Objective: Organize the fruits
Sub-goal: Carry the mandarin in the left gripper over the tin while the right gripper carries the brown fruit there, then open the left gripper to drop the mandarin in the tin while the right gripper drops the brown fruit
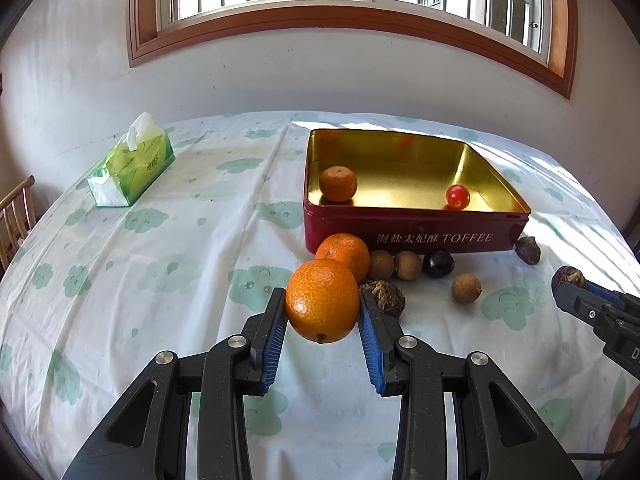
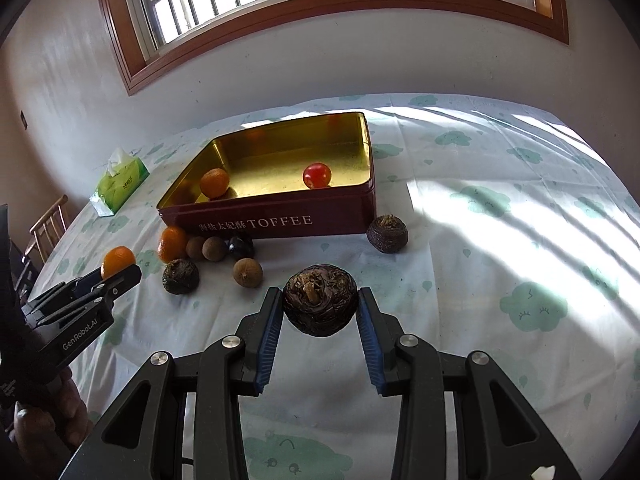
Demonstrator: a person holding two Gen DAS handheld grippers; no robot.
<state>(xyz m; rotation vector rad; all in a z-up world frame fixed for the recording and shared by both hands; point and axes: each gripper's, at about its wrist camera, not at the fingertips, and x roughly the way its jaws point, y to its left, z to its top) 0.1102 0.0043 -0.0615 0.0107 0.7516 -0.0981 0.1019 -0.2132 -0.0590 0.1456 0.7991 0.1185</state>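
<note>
My left gripper point(image 1: 322, 305) is shut on an orange mandarin point(image 1: 322, 300) and holds it above the cloth. My right gripper point(image 2: 320, 306) is shut on a dark brown water chestnut point(image 2: 320, 300), also off the table. The red toffee tin point(image 1: 416, 236) stands open behind them; it holds a mandarin point(image 1: 338, 183) and a cherry tomato point(image 1: 457, 196). In front of the tin lie another mandarin point(image 1: 345, 252), several brown longans point(image 1: 466, 288), a dark round fruit point(image 1: 439, 264) and more water chestnuts point(image 2: 387, 234). The left gripper also shows in the right wrist view point(image 2: 120, 270).
A green tissue pack point(image 1: 132, 166) lies at the table's far left. A wooden chair point(image 1: 16, 208) stands past the left edge. The round table has a white cloth with green clouds point(image 2: 532, 308). A wall and window rise behind.
</note>
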